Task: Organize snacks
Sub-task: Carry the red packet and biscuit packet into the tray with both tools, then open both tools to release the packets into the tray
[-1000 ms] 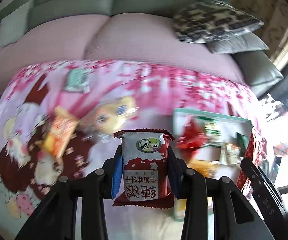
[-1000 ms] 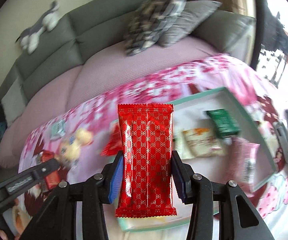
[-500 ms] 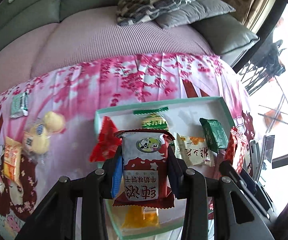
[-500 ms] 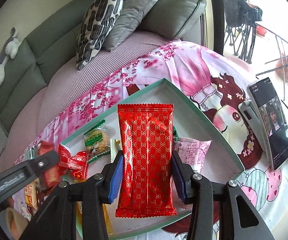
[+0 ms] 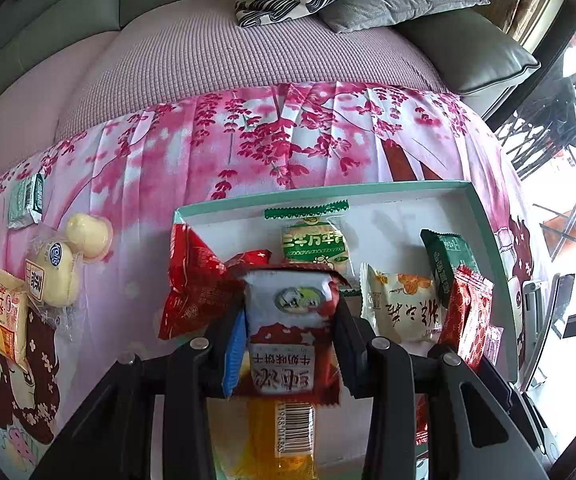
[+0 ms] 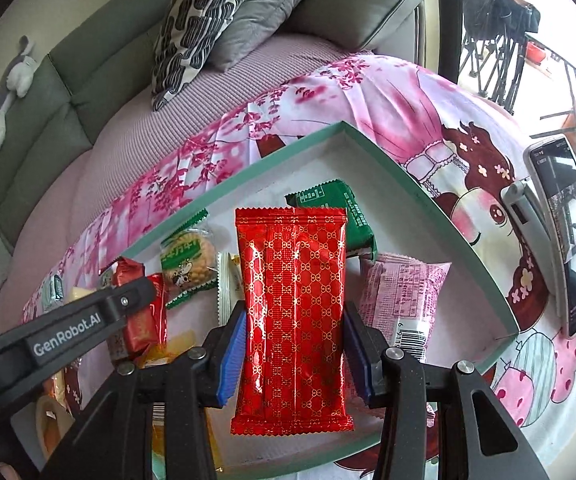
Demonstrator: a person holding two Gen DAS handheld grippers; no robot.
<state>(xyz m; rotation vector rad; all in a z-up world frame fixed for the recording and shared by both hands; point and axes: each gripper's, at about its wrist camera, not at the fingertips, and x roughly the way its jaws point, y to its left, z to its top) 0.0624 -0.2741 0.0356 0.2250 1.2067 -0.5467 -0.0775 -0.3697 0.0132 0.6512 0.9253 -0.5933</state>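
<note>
My left hand-held gripper (image 5: 288, 332) clamps a red-white biscuit pkt (image 5: 290, 336) & my right hand-held gripper (image 6: 292, 344) a red foil pkt (image 6: 292, 312), both upright over the green-rimmed tray (image 6: 440, 216) nr the table's right edge, prob. for dropping in w/ the others.

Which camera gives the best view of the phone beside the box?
The right wrist view. There the phone shows whole, screen up, leaning on its stand at the right of the green box. In the left wrist view only a thin dark edge of it shows at the far right, past the box rim.
</note>
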